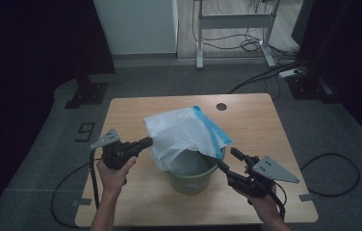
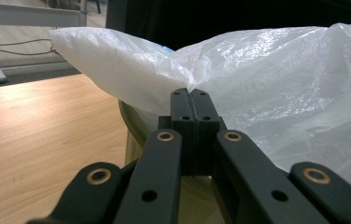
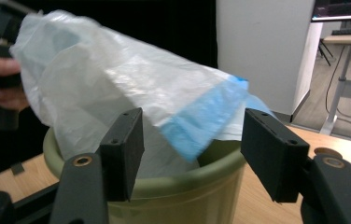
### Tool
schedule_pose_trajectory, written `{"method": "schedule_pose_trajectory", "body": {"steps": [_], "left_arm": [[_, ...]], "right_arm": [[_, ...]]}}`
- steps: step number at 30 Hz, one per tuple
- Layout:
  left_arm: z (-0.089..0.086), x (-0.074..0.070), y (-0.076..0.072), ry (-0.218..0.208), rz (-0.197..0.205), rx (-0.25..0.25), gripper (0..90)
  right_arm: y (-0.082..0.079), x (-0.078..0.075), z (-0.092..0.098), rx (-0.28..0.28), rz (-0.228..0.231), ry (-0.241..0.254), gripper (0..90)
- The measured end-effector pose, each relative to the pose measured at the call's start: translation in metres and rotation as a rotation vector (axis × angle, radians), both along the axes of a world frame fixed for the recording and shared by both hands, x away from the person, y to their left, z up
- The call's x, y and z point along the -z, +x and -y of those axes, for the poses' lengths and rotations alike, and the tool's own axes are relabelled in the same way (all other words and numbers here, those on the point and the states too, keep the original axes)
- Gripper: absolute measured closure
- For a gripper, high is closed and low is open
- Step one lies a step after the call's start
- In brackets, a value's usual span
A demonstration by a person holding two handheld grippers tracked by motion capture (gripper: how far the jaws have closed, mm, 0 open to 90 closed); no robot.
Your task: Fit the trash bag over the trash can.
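One thin white plastic bag with a blue drawstring band (image 1: 185,132) is draping over the mouth of the round olive-green plastic bin (image 1: 191,179), which is standing near the front middle of the light wooden table (image 1: 135,202). We are seeing part of the bag hanging down inside the bin and the rest ballooning above the rim. Our left gripper (image 1: 148,141) is pinching the bag's edge on the bin's left side, its jaws pressing fully together on the film. Our right gripper (image 1: 229,161) is sitting at the bin's right rim, its jaws standing apart and gripping nothing, the blue band lying between and beyond them.
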State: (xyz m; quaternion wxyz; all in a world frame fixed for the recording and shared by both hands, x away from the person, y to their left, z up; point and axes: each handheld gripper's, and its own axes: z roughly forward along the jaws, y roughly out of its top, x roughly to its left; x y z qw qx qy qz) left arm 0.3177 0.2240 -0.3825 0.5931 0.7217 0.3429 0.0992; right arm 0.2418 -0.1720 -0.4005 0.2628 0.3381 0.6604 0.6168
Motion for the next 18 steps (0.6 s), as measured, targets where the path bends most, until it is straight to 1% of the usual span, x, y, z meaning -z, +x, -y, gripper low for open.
{"method": "schedule_pose_trajectory", "body": {"steps": [1, 2, 3, 4, 5, 6, 7, 8, 10, 12, 13, 14, 15, 16, 17, 18], "left_arm": [[0.001, 0.000, 0.001, 0.000, 0.000, 0.002, 89.8], [0.001, 0.000, 0.001, 0.000, 0.000, 0.002, 89.8], [0.002, 0.000, 0.001, 0.002, -0.001, 0.003, 89.8], [0.002, 0.001, 0.001, 0.003, -0.002, 0.004, 89.8], [0.002, 0.001, 0.002, 0.003, -0.004, 0.005, 89.7], [0.002, 0.001, 0.002, 0.003, -0.004, 0.005, 89.8], [0.002, 0.002, 0.003, 0.005, -0.005, 0.009, 89.7], [0.002, 0.002, 0.003, 0.005, -0.005, 0.009, 89.7], [0.004, 0.003, 0.004, 0.005, -0.005, 0.015, 89.7], [0.006, 0.003, 0.005, 0.006, -0.005, 0.020, 89.8], [0.008, 0.004, 0.006, 0.006, -0.006, 0.025, 89.8], [0.010, 0.004, 0.006, 0.008, -0.005, 0.030, 89.8], [0.012, 0.004, 0.007, 0.007, -0.006, 0.034, 89.8], [0.016, 0.004, 0.008, 0.009, -0.006, 0.040, 89.7], [0.023, 0.003, 0.009, 0.012, -0.005, 0.054, 89.8], [0.023, 0.003, 0.009, 0.012, -0.005, 0.054, 89.7]], "right_arm": [[0.002, 0.001, -0.008, -0.002, 0.008, -0.041, 37.4], [0.002, 0.001, -0.008, -0.002, 0.008, -0.041, 37.4], [0.004, 0.002, -0.012, 0.004, 0.016, -0.057, 37.5], [0.006, 0.002, -0.016, 0.013, 0.024, -0.075, 37.8], [0.012, 0.004, -0.022, 0.045, 0.021, -0.111, 41.7], [0.012, 0.004, -0.022, 0.045, 0.021, -0.111, 41.7], [0.019, 0.005, -0.024, 0.063, 0.016, -0.105, 54.5], [0.019, 0.005, -0.024, 0.063, 0.016, -0.105, 54.5], [0.025, 0.005, -0.024, 0.072, 0.008, -0.090, 70.3], [0.028, 0.002, -0.023, 0.070, 0.022, -0.076, 82.1], [0.028, 0.001, -0.023, 0.074, 0.028, -0.072, 85.1], [0.027, -0.004, -0.019, 0.089, 0.042, -0.051, 88.5], [0.027, -0.004, -0.019, 0.089, 0.042, -0.051, 88.5], [0.026, -0.007, -0.017, 0.099, 0.048, -0.039, 88.7], [0.023, -0.015, -0.013, 0.113, 0.071, -0.013, 88.7], [0.023, -0.015, -0.013, 0.113, 0.071, -0.013, 88.7]]}}
